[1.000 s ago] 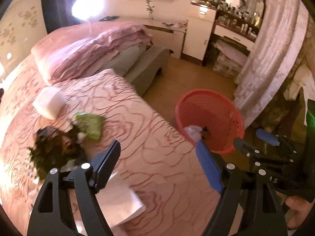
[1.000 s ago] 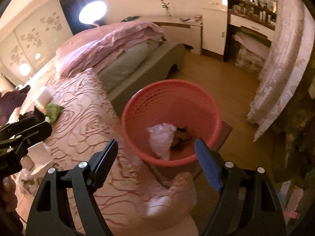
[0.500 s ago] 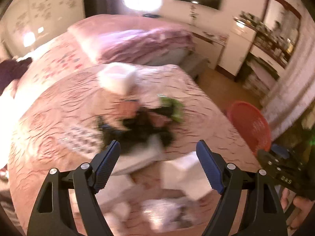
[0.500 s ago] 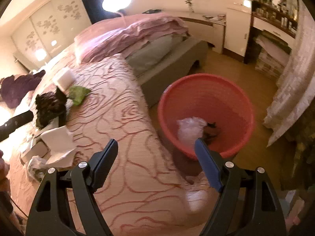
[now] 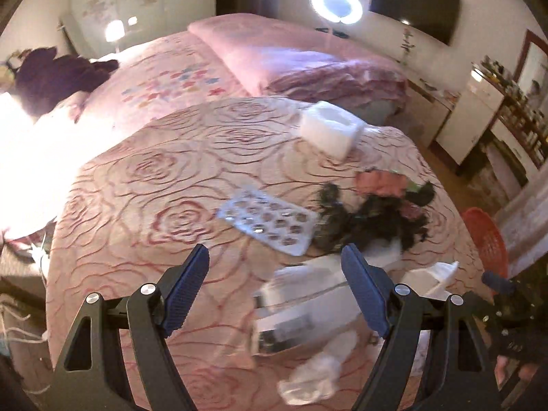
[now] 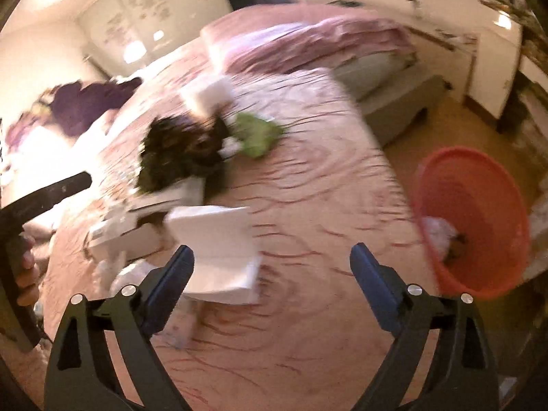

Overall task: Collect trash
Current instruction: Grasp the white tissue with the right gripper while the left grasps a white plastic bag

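Swinging away from the red basket (image 6: pixel 479 219), both claws now face the litter on the bed (image 5: pixel 144 185); a second ago the basket filled the right view, and now it sits at the right edge there and as a sliver at the right edge of the left view. That suggests one drop is finished and the next pick is starting. The left claw (image 5: pixel 275 294) is wide with nothing between its pads, over a pale box (image 5: pixel 301 311) at the lower centre. The right claw (image 6: pixel 272 291) is empty and its jaws are opening, with a white folded paper (image 6: pixel 219 250) just beyond its left finger. Only the left view shows the blister tray (image 5: pixel 270 222) and crumpled clear plastic (image 5: pixel 308 376). Only the right view shows the green wrapper (image 6: pixel 257 133) and trash already inside the basket. Both show the dark bouquet (image 5: pixel 373 219).
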